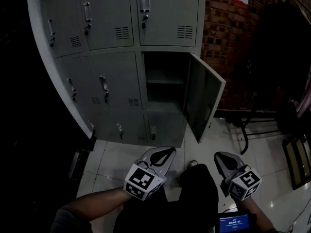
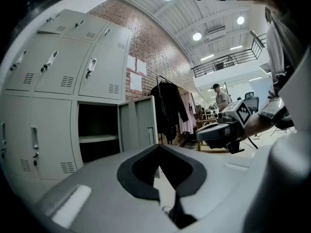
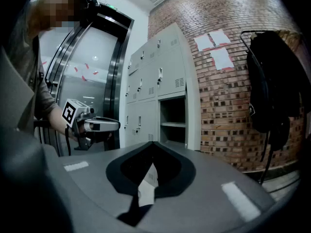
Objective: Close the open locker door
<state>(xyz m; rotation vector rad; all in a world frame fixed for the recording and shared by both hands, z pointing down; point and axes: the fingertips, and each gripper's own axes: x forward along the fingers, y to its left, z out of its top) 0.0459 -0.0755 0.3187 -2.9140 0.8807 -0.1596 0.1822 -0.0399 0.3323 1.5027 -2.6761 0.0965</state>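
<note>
Ahead of the left tool (image 1: 168, 150) and right tool (image 1: 220, 156) the locker door (image 1: 203, 98) hangs open, floor tiles (image 1: 206, 142) between. Both tools point level, closed, empty

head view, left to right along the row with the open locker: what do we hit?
closed locker door → open compartment → open locker door → brick wall
</note>
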